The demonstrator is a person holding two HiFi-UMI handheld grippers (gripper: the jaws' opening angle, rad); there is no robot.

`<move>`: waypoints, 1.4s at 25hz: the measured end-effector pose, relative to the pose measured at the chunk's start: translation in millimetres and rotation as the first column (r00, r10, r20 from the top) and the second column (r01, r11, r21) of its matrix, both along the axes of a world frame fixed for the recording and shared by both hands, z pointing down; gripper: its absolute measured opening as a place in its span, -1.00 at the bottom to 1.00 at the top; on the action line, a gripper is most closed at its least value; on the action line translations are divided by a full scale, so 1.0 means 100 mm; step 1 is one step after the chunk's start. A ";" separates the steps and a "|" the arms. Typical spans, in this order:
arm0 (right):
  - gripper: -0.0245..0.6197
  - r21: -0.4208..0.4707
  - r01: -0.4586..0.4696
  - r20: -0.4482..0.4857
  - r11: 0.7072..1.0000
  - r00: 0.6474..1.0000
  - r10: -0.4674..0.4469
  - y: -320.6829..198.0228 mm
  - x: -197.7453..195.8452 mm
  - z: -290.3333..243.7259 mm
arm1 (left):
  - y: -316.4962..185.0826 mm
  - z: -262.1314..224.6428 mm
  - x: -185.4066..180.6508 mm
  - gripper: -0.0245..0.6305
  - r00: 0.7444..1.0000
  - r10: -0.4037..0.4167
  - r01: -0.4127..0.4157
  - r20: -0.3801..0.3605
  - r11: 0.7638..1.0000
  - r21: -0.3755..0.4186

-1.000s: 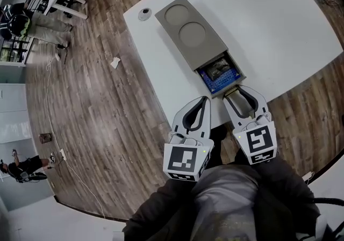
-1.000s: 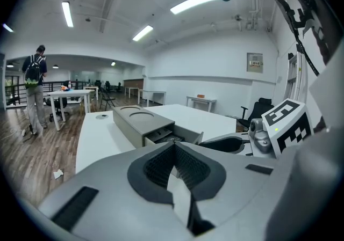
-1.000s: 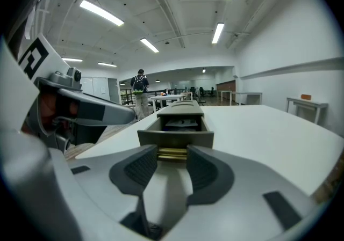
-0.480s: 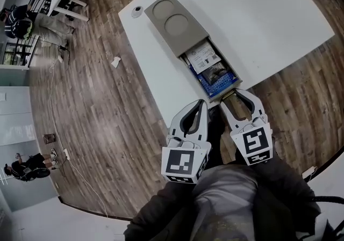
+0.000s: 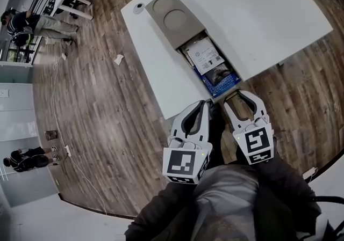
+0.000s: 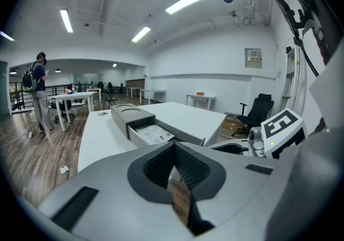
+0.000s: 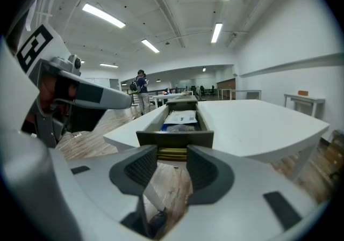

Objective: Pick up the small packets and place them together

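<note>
packets (image 5: pixel 204 56) lay in the open drawer (image 7: pixel 174 138) at the tabletop's (image 5: pixel 269 14) near edge; likely light, thin, slippery, best pinched by an edge. right tongs (image 5: pixel 239 95) were clamped on the drawer handle (image 7: pixel 172 153); left tongs (image 5: pixel 205 104) closed, empty.

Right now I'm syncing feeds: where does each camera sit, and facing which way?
Head view: on the head, steeply down at table, open drawer, left claw, right claw, lap.
Left gripper view: on left claw, facing across the table to the drawer; right claw at right.
Right gripper view: on right claw, facing into the drawer, its handle gripped; left claw at left.
Shared: all show the drawer's white packet.
</note>
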State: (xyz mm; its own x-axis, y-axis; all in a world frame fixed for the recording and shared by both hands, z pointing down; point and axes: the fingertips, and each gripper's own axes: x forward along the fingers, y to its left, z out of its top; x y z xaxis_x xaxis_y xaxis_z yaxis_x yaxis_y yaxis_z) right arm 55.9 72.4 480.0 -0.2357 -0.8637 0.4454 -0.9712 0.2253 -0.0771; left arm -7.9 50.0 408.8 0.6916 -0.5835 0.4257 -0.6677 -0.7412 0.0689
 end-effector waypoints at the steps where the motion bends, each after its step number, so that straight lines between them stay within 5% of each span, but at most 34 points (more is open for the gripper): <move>1: -0.38 0.003 0.001 0.002 1.000 1.000 -0.001 0.00 0.00 0.00 | 0.01 -0.01 0.00 -0.92 1.000 -0.002 0.002 -0.001 1.000 0.001; 19: -0.38 0.020 0.064 0.123 0.998 0.990 -0.066 0.19 0.07 -0.14 | 0.09 -0.25 0.10 -0.92 1.000 -0.021 0.021 -0.005 0.999 0.039; 32: -0.38 0.138 0.167 0.014 0.976 0.985 -0.171 -0.29 0.13 -1.12 | -0.35 -0.88 0.33 -0.92 0.993 -0.005 0.017 -0.116 0.995 0.103; 33: -0.40 0.146 0.180 -0.003 0.973 0.983 -0.181 -0.37 0.11 -1.16 | -0.43 -0.91 0.31 -0.92 0.992 -0.010 0.024 -0.127 0.993 0.113; 35: -0.88 0.159 0.204 -0.039 0.966 0.979 -0.200 -0.52 0.12 -1.19 | -0.59 -0.96 0.32 -0.92 0.988 -0.020 0.042 -0.154 0.990 0.137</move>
